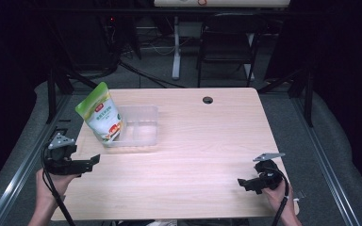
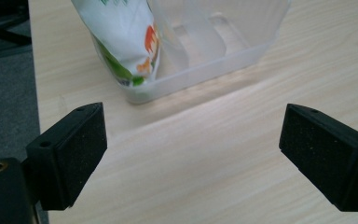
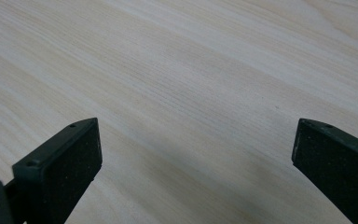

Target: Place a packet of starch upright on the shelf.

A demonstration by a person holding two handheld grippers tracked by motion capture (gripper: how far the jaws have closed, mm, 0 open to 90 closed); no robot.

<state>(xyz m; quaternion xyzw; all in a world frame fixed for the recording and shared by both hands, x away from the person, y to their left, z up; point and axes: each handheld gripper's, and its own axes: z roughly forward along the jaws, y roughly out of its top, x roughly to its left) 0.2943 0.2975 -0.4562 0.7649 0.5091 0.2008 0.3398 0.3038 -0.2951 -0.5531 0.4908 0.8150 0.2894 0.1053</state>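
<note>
Wooden table (image 1: 188, 141), holdings:
- Clear plastic container (image 1: 139, 125), far left area.
- Green-and-white pouch (image 1: 101, 113), standing tilted in container's left end.
- My left gripper (image 1: 87, 165), near left edge: jaws wide apart, empty.
- My right gripper (image 1: 245, 182), near right: jaws wide apart, empty, over bare wood.

Pale wood grain, clear plastic and glossy film under the light.

The tabletop (image 1: 202, 136) is showing light wood with fine parallel grain and a smooth, faintly sheened finish that is catching a soft glare near the tub. The tub (image 1: 143, 127) is looking like translucent, frosted plastic, smooth-walled. The pouch (image 1: 101, 113) standing in it is gleaming as glossy printed film, green and white. The left tongs (image 2: 191, 154) and right tongs (image 3: 196, 168) are presenting matt black hard plastic bodies, their inner pads (image 2: 81, 154) looking finely grained and rough, like foam or rubber. The floor (image 1: 28, 132) around is looking like grey matt carpet.
</note>
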